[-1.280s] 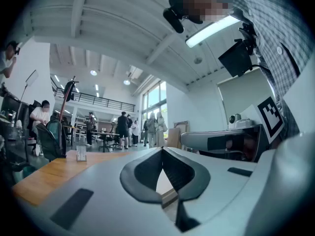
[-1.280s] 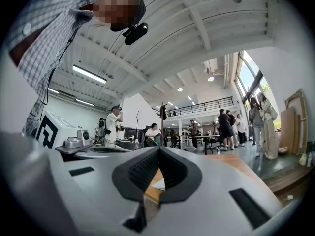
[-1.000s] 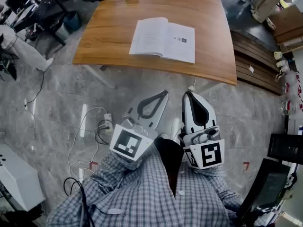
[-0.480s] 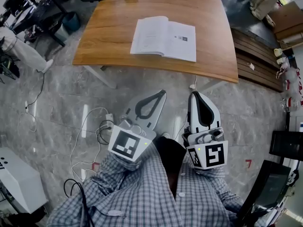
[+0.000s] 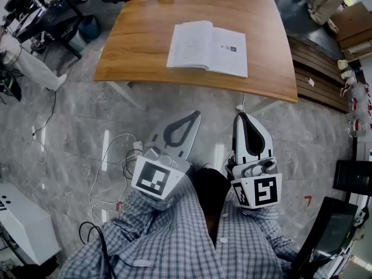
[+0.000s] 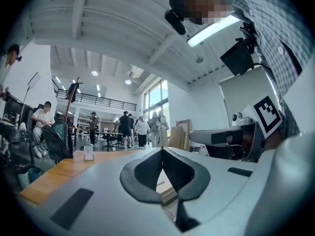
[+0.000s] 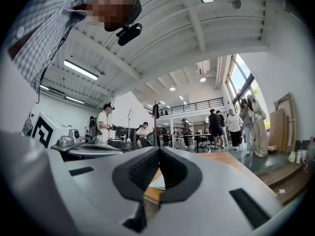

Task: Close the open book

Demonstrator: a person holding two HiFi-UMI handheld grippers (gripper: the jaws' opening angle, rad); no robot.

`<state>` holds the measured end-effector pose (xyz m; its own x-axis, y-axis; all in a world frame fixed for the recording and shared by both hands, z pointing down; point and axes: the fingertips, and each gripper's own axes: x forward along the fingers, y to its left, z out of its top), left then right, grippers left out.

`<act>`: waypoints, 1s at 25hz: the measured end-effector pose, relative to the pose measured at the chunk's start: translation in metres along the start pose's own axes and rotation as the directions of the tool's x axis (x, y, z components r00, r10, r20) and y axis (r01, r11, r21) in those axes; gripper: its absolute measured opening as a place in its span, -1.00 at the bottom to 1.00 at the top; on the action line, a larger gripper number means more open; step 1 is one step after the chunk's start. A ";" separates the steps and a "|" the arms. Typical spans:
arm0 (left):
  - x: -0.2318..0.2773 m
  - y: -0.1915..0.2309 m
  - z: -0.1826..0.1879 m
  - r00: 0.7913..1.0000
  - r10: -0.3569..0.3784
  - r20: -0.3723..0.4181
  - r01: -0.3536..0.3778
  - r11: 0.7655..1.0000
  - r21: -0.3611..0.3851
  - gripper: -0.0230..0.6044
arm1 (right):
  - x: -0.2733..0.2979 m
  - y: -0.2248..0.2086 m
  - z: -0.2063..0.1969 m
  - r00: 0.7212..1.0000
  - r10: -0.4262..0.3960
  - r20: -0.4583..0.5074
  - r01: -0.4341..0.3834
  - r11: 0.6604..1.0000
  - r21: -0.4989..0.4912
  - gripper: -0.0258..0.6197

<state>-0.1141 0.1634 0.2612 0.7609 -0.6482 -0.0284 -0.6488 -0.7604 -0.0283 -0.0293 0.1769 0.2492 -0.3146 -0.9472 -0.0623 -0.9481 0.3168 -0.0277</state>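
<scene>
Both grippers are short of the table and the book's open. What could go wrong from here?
1. The left hand-held gripper and right hand-held gripper are both shut. Nudging a cover with closed tips may slide the open book across the table or crease pages.
2. The book lies toward the table's near edge, so a pull could drag it off.
3. Cables trail on the floor on the left side. Stepping forward might snag them.

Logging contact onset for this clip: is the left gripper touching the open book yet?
Apart. The head view shows the left gripper over the floor, short of the table, while the open book lies on the tabletop beyond.
</scene>
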 end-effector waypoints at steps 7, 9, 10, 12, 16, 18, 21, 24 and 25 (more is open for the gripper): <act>-0.011 0.010 -0.003 1.000 -0.017 -0.003 0.017 1.000 0.001 -0.90 | -0.001 0.010 -0.004 0.999 -0.032 -0.007 0.032 0.999 0.011 -0.86; -0.013 0.013 -0.004 1.000 -0.015 -0.001 0.015 1.000 -0.001 -0.90 | -0.002 0.011 -0.006 0.999 -0.039 -0.013 0.039 0.999 0.005 -0.86; -0.014 0.013 -0.004 1.000 -0.014 0.001 0.014 1.000 -0.002 -0.90 | -0.001 0.011 -0.007 0.999 -0.039 -0.020 0.038 0.999 -0.006 -0.86; -0.014 0.014 -0.005 1.000 -0.015 0.001 0.015 1.000 -0.008 -0.90 | -0.001 0.013 -0.010 0.998 -0.037 -0.041 0.036 0.999 -0.033 -0.86; -0.016 0.014 -0.010 1.000 -0.020 -0.018 0.020 1.000 0.000 -0.90 | 0.000 0.015 -0.016 0.998 -0.031 -0.060 0.030 0.999 -0.033 -0.86; -0.015 0.014 -0.011 1.000 -0.016 -0.016 0.016 1.000 0.001 -0.90 | 0.001 0.013 -0.019 0.998 -0.030 -0.063 0.028 0.999 -0.024 -0.86; -0.014 0.019 -0.014 1.000 -0.002 -0.016 0.002 1.000 -0.001 -0.90 | 0.007 0.011 -0.023 0.998 -0.017 -0.063 0.016 1.000 -0.022 -0.86; -0.009 0.025 -0.015 1.000 0.012 -0.017 -0.013 1.000 -0.003 -0.90 | 0.017 0.010 -0.024 0.998 0.004 -0.067 -0.006 1.000 -0.026 -0.86; -0.007 0.028 -0.015 1.000 0.017 -0.018 -0.017 1.000 -0.002 -0.90 | 0.020 0.009 -0.024 0.998 0.010 -0.069 -0.012 1.000 -0.026 -0.86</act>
<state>-0.1373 0.1462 0.2760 0.7499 -0.6615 -0.0110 -0.6615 -0.7495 -0.0261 -0.0449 0.1593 0.2719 -0.3268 -0.9451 0.0067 -0.9451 0.3268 -0.0012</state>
